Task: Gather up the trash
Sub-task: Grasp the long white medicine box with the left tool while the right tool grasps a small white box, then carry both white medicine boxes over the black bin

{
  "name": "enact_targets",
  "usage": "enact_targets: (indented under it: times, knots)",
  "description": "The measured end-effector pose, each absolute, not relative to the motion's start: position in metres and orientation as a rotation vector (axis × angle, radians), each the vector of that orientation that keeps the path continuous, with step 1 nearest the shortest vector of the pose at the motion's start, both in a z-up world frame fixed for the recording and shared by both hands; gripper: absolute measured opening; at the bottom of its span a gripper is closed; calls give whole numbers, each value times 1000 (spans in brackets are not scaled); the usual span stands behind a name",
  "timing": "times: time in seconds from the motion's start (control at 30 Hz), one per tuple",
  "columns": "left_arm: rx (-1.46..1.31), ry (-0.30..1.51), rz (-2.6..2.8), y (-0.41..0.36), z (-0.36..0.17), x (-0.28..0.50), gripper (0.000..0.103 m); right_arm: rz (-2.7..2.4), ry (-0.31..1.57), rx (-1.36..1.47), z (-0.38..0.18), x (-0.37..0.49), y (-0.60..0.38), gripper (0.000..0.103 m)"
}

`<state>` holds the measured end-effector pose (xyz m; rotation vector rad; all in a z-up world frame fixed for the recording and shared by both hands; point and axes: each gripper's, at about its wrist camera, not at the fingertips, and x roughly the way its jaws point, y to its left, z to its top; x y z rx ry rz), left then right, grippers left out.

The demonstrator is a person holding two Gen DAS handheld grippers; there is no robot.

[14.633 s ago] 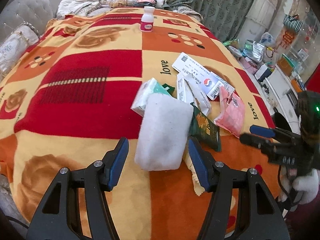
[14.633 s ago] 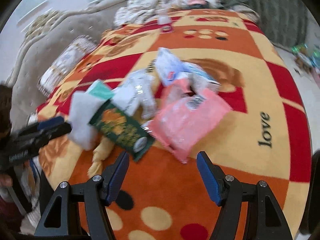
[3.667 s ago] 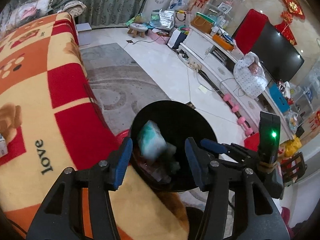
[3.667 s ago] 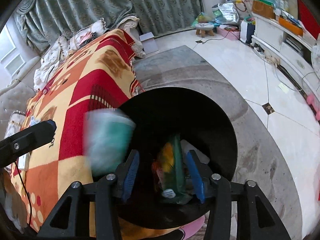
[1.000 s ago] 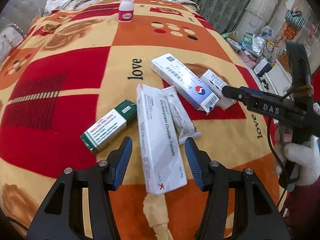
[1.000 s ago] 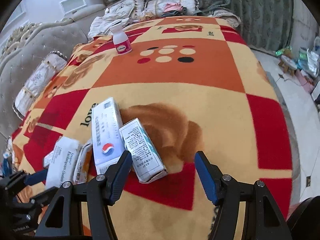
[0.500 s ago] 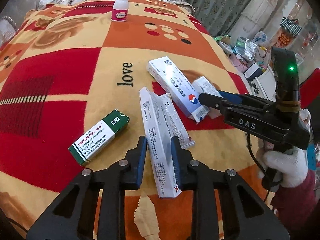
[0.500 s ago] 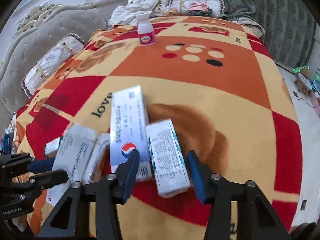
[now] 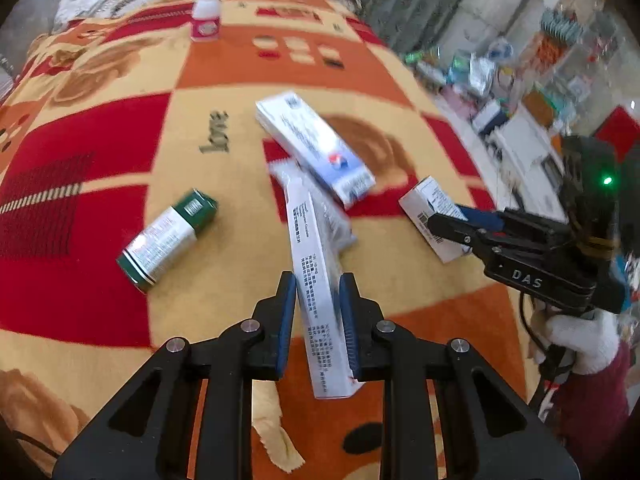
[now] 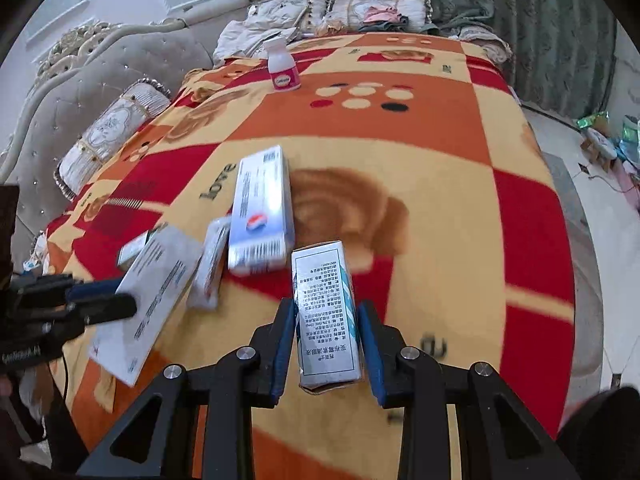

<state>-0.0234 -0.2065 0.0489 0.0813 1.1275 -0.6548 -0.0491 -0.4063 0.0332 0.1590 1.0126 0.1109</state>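
Though motion blurs much of the left wrist view, the left tongs (image 9: 318,312) are plainly clamped on a long white box (image 9: 316,280), whose near end hangs lifted over the blanket (image 9: 120,128). Partly hidden beneath its far end lies a crinkled packet (image 9: 336,220), touching a blue-and-white box (image 9: 316,148). A green box (image 9: 168,236) lies apart at left; a far bottle (image 9: 206,20) is too smeared to read. At right, the right tongs (image 9: 444,222) cover part of a small white box (image 9: 434,216).

From the right wrist view, those tongs (image 10: 326,340) grip the small box (image 10: 326,312) firmly. The left tongs (image 10: 104,300), cut off at the left edge, hide part of the long box (image 10: 156,280). Only a sliver of the green box (image 10: 134,248) shows behind it.
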Motion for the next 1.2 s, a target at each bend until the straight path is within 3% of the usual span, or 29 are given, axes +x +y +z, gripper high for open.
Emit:
enact_targets:
  times: [0.3,0.5,1.2]
  knots:
    - [80,1124,-586,-222,37,-21,24,82,1037,147,18,-50,-396,31]
    - [77,1120,-605,-223,36,-26,22,80,1006,180,18,-58,-398,31]
    - [129,990,-717,-251,86,-78,19,57,931,195,56,-123,-408,31]
